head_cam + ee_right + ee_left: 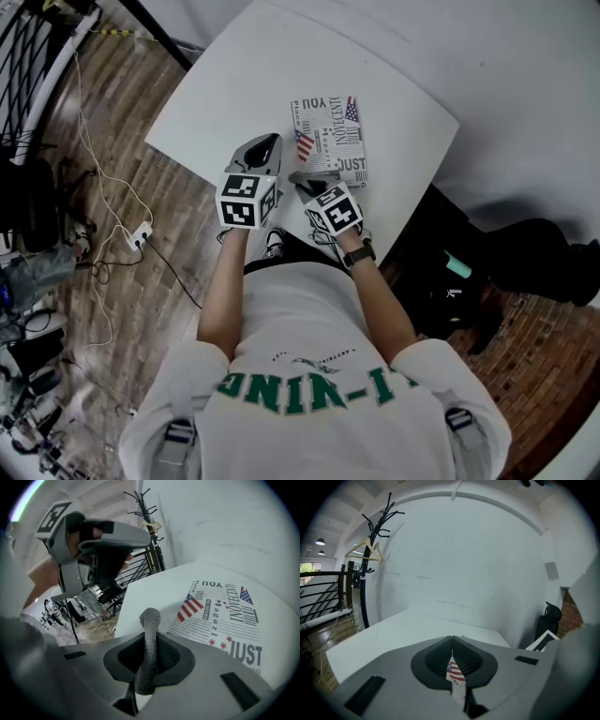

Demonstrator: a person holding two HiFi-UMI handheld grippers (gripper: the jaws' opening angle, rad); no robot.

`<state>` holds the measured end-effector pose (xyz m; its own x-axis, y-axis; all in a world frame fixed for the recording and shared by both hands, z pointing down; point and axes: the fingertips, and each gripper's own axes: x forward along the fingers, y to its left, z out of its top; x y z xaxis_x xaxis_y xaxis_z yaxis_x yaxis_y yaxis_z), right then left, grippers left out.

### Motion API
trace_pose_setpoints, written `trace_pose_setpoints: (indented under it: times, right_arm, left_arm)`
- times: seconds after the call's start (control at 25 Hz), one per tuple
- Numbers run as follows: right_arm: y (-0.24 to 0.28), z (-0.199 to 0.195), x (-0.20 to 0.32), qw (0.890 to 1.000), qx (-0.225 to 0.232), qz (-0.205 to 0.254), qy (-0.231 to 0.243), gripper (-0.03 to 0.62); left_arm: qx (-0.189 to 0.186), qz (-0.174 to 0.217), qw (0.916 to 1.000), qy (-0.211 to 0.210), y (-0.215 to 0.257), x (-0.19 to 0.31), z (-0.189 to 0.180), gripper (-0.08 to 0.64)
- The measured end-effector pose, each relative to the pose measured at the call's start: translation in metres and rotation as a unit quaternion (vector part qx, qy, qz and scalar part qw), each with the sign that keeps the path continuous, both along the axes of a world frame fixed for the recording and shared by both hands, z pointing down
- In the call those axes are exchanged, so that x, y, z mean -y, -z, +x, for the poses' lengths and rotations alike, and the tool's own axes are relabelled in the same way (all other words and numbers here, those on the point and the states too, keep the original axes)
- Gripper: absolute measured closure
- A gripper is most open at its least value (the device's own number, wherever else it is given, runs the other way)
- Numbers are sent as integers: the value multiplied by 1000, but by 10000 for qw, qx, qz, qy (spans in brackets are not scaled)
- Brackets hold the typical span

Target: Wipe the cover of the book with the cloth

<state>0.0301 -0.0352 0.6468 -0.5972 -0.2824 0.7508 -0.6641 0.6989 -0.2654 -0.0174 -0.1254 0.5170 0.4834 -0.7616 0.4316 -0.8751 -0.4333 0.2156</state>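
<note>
The book (328, 141) lies flat on the white table (234, 84); its cover (220, 616) is newspaper print with red-and-blue flags. My right gripper (300, 177) sits at the book's near-left corner, shut on a grey knitted cloth (150, 623) that stands up in a roll between the pads. My left gripper (272, 140) rests just left of the book with its tips (451, 638) touching. A sliver of the flag print (455, 671) shows in the slit behind those tips. The right gripper view also shows the left gripper (93, 531), held in a hand.
The table's near edge (281, 220) runs just under both grippers. Cables and a power strip (139, 234) lie on the wooden floor to the left. A black chair (534, 262) stands at the right. A coat stand (370, 550) rises beyond the table.
</note>
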Motion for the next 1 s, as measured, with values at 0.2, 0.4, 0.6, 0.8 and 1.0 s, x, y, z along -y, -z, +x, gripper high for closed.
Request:
trace_pose_setpoints:
  times: [0.2,0.4,0.6,0.8,1.0]
  right_arm:
    - [-7,24,2,9997,-194,-1,-162,546]
    - [-8,106,15,9926,-169,-51,-1200,546]
    - [-8,174,19,9808,-311,21,-1927,546]
    - [-11,177,24,9772,-347,235,-2081,549]
    - [33,157,42,9651,70,607,-2546,549]
  left_arm:
    - [-25,-14,10000,-16,0,-1,1,548]
    - [-41,-12,9999,-122,1,-1,7,548]
    - [-71,11,9998,-176,2,-1,9,548]
    - [-146,13,9998,-167,7,0,8,548]
    - [-303,198,9993,-107,41,-1,-1,548]
